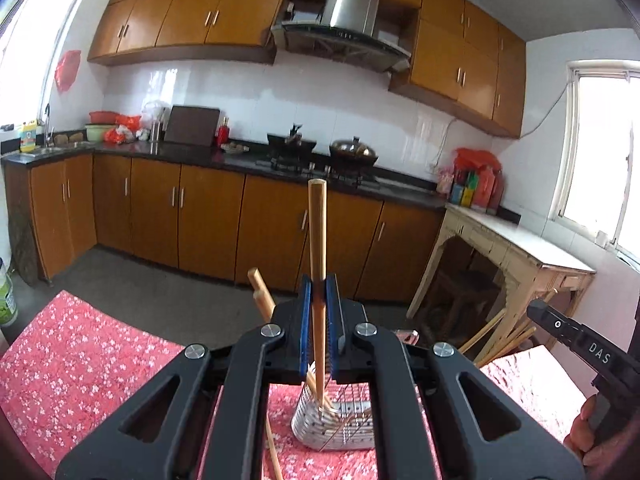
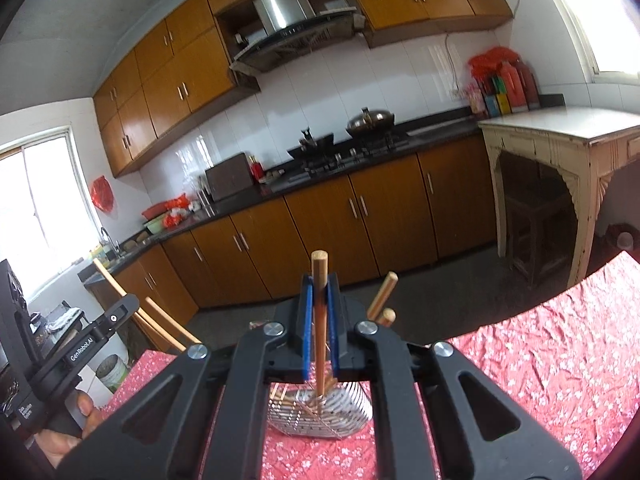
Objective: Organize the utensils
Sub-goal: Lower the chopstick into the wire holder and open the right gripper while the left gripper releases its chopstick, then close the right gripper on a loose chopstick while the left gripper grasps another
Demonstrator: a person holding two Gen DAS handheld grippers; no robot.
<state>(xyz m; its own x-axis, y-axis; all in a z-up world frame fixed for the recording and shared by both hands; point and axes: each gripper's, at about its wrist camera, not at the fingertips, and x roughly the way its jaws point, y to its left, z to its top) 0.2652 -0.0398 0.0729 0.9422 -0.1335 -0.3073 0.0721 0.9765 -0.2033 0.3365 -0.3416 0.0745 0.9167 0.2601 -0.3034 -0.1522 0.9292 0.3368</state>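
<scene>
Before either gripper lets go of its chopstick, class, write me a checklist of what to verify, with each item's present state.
1. Left gripper clamps its chopstick: ok.
2. Right gripper clamps its chopstick: ok.
3. Both chopsticks upright: ok.
4. Lower ends above the wire holder: ok.
5. Tips inside the holder: cannot tell.
6. Holder upright on the red tablecloth: ok.

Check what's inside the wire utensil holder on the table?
Wooden chopsticks stand in the wire utensil holder; two more lean out. The gripper frames cover its upper part, so the count is unclear.
</scene>
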